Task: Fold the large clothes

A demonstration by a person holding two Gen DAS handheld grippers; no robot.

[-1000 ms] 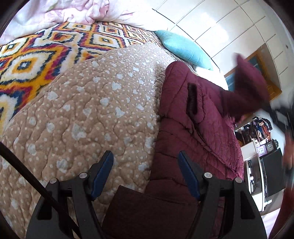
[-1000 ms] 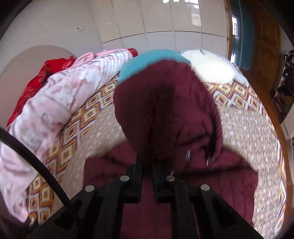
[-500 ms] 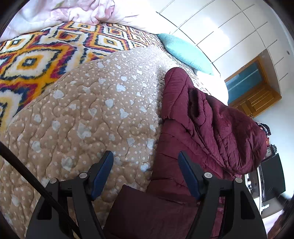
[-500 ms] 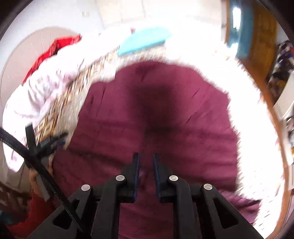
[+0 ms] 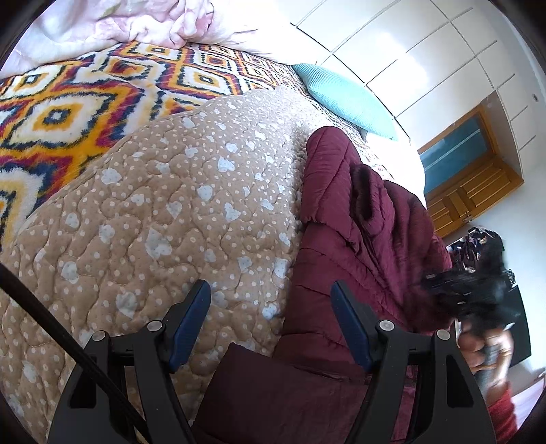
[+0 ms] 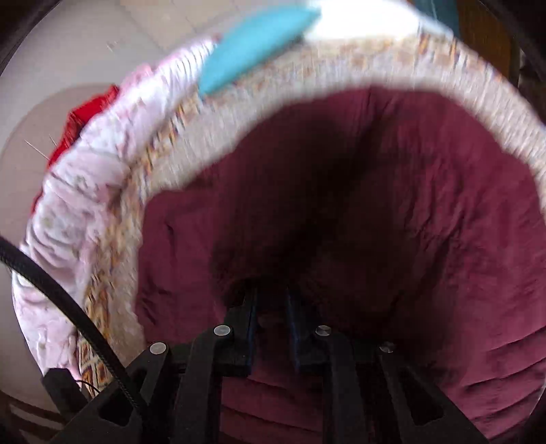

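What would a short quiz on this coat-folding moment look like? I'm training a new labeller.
1. True or false: the left gripper stands open over the coat's edge.
2. What colour is the pillow at the bed's far end?
3. The coat lies on: A) the pink duvet B) the beige quilt C) the floor.

Key: 1 true; 2 turquoise; 3 B.

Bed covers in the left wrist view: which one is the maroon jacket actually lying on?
The tan quilt with pale hearts, directly under the maroon jacket. The diamond-pattern blanket and pink comforter lie farther back.
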